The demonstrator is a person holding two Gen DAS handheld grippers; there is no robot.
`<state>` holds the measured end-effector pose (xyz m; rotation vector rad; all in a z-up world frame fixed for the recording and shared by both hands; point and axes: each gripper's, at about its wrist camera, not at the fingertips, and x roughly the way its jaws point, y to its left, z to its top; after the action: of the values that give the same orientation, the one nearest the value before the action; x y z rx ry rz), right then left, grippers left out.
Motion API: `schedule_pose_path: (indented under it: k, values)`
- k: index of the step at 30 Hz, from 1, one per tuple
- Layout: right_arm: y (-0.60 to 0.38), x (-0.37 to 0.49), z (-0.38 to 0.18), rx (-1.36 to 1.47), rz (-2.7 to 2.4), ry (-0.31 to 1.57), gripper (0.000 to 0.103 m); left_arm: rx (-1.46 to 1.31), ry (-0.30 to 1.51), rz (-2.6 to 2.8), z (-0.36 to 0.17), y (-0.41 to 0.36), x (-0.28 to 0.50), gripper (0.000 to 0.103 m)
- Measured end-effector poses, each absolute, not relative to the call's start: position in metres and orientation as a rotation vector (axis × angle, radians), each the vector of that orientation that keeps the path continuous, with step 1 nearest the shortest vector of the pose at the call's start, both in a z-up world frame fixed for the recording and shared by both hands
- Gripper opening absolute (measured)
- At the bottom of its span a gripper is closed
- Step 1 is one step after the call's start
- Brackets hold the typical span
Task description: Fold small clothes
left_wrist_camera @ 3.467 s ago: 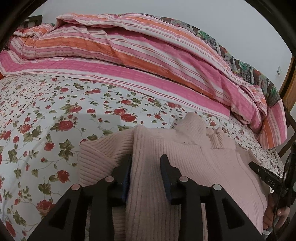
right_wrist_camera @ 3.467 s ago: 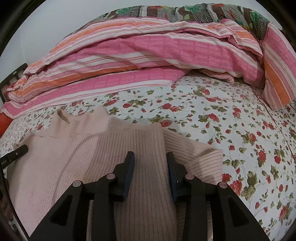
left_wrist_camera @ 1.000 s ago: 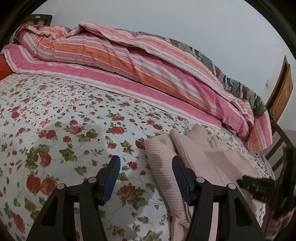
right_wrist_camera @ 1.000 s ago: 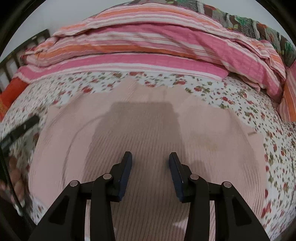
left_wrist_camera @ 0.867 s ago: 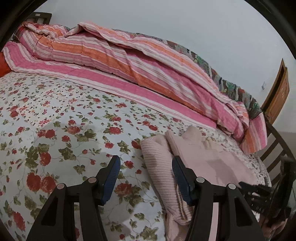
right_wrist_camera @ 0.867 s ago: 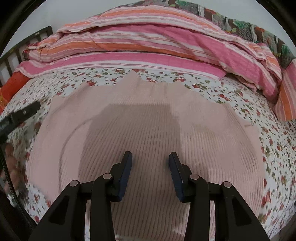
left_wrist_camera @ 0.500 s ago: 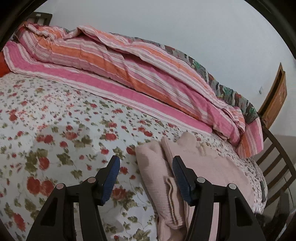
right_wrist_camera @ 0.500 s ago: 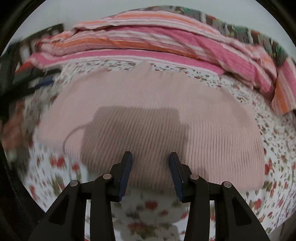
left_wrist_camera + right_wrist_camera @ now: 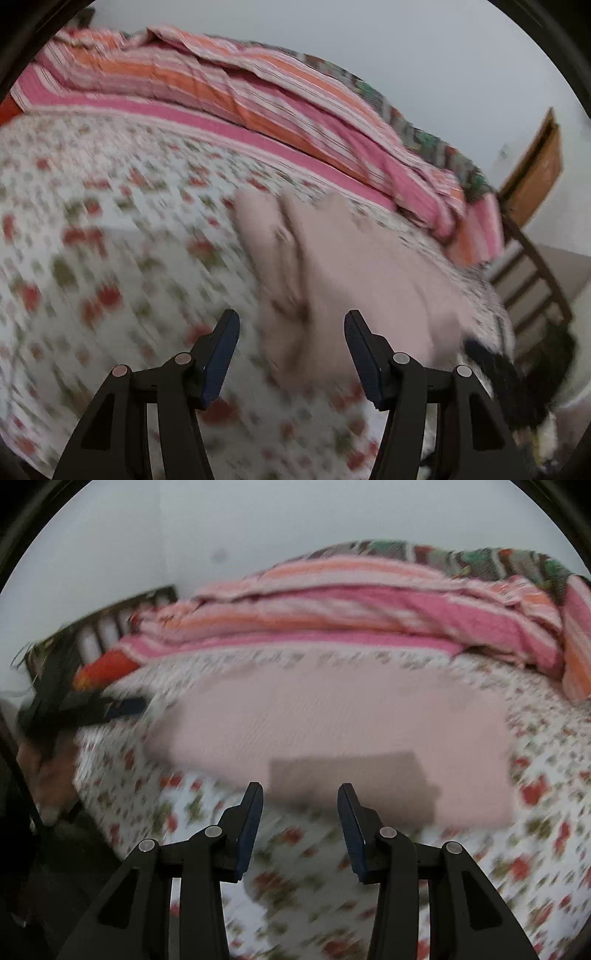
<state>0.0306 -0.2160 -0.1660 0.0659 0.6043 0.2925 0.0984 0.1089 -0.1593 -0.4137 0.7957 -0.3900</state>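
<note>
A pale pink ribbed knit sweater (image 9: 369, 273) lies folded on the floral bedsheet (image 9: 110, 236); it also shows in the right wrist view (image 9: 332, 720) as a wide flat rectangle. My left gripper (image 9: 291, 328) is open and empty, held above the sweater's near left edge. My right gripper (image 9: 300, 801) is open and empty, just short of the sweater's near edge. The left gripper shows at the left of the right wrist view (image 9: 110, 709). Both views are motion-blurred.
A pink and orange striped quilt (image 9: 258, 99) is heaped along the far side of the bed, also in the right wrist view (image 9: 351, 602). A wooden bed frame (image 9: 532, 251) stands at the right. Dark headboard slats (image 9: 110, 620) show at the left.
Both grippers let go of the sweater and pulled back from it. The sweater now lies folded on the sheet. Both cameras are moving, blurring the views.
</note>
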Motion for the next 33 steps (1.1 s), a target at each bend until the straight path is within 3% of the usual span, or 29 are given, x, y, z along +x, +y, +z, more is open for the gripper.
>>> schedule_pose_path:
  k: [8,14,25,30,33]
  values:
    - [-0.277,0.104,-0.134,0.256,0.13,0.521,0.043,-0.547,0.846,-0.4,-0.196,0.094,0.079,0.057]
    - [-0.31,0.103,-0.162,0.439,0.206,0.523,0.043,-0.656,0.826,-0.419,-0.196,0.086,0.106,0.054]
    - [-0.321,0.095,-0.161,0.432,0.176,0.49,0.044,-0.73,0.727,-0.345,-0.191,0.067,0.139,0.047]
    - [-0.331,0.089,-0.156,0.434,0.142,0.463,0.044,-0.709,0.721,-0.254,-0.192,0.058,0.158,0.036]
    - [-0.342,0.085,-0.152,0.417,0.093,0.445,0.044,-0.682,0.715,-0.203,-0.186,0.057,0.162,0.024]
